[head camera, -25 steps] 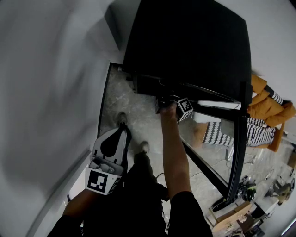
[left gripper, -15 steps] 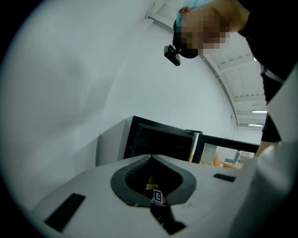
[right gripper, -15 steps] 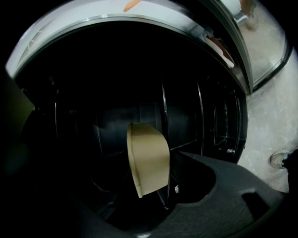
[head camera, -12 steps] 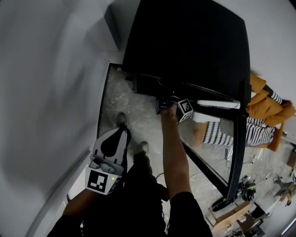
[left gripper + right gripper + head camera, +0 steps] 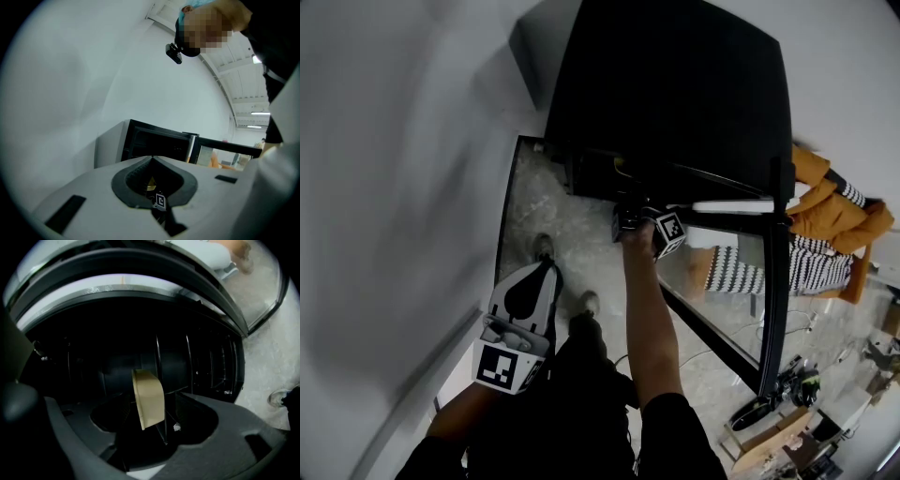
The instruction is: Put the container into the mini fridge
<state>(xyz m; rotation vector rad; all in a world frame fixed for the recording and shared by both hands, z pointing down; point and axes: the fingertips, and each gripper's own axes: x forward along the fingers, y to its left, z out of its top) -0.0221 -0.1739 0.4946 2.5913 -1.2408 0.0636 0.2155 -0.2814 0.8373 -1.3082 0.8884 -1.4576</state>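
Observation:
The black mini fridge stands on the floor with its glass door swung open to the right. My right gripper reaches into the dark opening. In the right gripper view a beige container lies tipped on its side between the jaws of the right gripper, inside the fridge cavity. Those jaws have just been opening and stand wide, with the pads off the container. My left gripper hangs low by my body, away from the fridge, and is shut on nothing. In the left gripper view the left gripper points toward the fridge.
A white wall runs along the left. My shoes stand on the marble floor before the fridge. A seated person in an orange jacket is behind the door. Clutter lies at the lower right.
My right gripper has drawn back slightly from the fridge opening toward me. The left gripper has kept still.

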